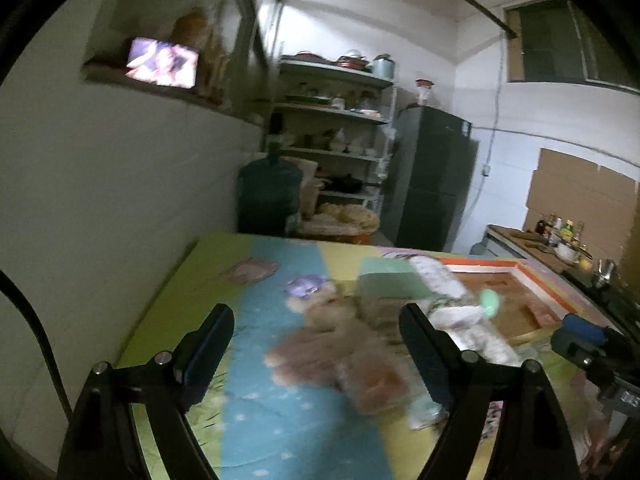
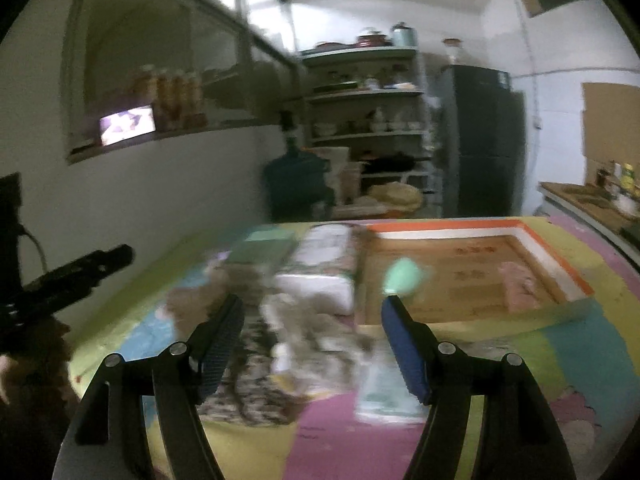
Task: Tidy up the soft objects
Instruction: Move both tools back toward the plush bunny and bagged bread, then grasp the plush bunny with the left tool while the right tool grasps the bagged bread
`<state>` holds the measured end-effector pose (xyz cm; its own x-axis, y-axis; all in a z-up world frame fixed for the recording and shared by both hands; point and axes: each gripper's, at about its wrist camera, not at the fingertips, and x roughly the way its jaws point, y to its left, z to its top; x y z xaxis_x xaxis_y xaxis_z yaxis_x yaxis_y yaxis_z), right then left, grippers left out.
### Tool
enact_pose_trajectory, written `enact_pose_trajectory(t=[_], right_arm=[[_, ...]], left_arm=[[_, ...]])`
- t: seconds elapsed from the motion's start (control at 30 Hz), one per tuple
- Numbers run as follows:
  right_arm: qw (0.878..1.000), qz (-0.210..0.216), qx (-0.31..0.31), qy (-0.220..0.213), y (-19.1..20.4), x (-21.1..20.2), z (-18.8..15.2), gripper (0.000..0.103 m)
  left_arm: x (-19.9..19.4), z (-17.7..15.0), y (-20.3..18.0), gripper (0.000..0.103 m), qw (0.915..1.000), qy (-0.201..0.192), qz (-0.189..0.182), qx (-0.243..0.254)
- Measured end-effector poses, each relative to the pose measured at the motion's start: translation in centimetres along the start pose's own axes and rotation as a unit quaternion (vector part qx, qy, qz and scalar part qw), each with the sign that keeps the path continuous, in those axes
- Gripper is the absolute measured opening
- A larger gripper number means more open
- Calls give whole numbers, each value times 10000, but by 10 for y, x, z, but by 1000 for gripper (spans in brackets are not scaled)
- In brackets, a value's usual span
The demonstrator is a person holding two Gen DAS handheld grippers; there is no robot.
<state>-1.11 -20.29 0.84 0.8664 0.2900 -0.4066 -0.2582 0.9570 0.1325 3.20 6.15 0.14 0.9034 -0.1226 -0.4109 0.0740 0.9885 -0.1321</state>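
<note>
A pile of soft things lies on the colourful mat (image 1: 264,420): a brown teddy bear (image 1: 320,340), a green folded cloth (image 1: 388,280), a white patterned bundle (image 2: 328,256) and a camouflage cloth (image 2: 256,384). A shallow wooden tray (image 2: 472,276) with an orange-and-white rim sits to the right, with a pink item (image 2: 524,288) inside. A mint-green soft object (image 2: 402,276) lies by the tray's near left edge. My left gripper (image 1: 316,344) is open above the bear. My right gripper (image 2: 312,332) is open above the pile. Both views are blurred.
A white wall runs along the mat's left side (image 1: 120,200). Behind the mat stand a large water jug (image 1: 270,196), shelves of dishes (image 1: 336,128) and a dark fridge (image 1: 432,176). A counter with bottles (image 1: 560,236) is at far right.
</note>
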Motion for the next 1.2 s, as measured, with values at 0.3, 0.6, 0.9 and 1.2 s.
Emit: enact_pose_trajectory(t=[0.3,0.6,0.9,1.2], right_arm=[[9927,873,-674,481,66,55,1,73],[9820,952,-932,1341,96,130,-5,73],[9751,901,-1006,1758,102,167,-13,47],[9866,1048,-567,1114,85,129,2,46]], left_arm=[[9,-12,36,85,9987,159,460,-116],[18,-17,54,85,9985,294,435,-129],[36,-12,57,85,9989,472,14,58],[60,-7,41,85,9908,772,-891,670]])
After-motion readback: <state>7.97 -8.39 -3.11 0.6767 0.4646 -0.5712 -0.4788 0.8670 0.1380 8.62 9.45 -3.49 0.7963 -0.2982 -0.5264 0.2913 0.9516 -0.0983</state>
